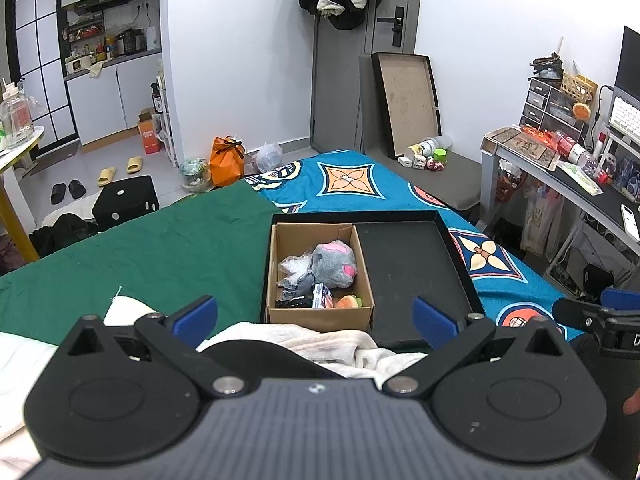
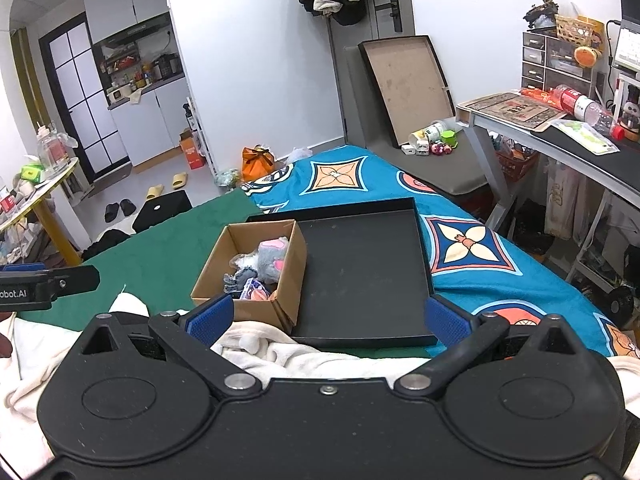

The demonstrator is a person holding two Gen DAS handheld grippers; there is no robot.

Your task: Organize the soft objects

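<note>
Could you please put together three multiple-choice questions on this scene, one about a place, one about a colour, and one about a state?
1. Where does the cardboard box stand?
A. In the left part of the black tray
B. On the floor
C. On the desk

2. What colour are the pads on the gripper fingers?
A. Red
B. Blue
C. Yellow

3. How are the left gripper and right gripper set?
A. Both shut on the white towel
B. One open, one shut
C. Both open

Answers: 1 A, the box fills the tray's left side. 2 B, the pads show blue in both views. 3 C, each pair of fingers stands wide apart, holding nothing.
</note>
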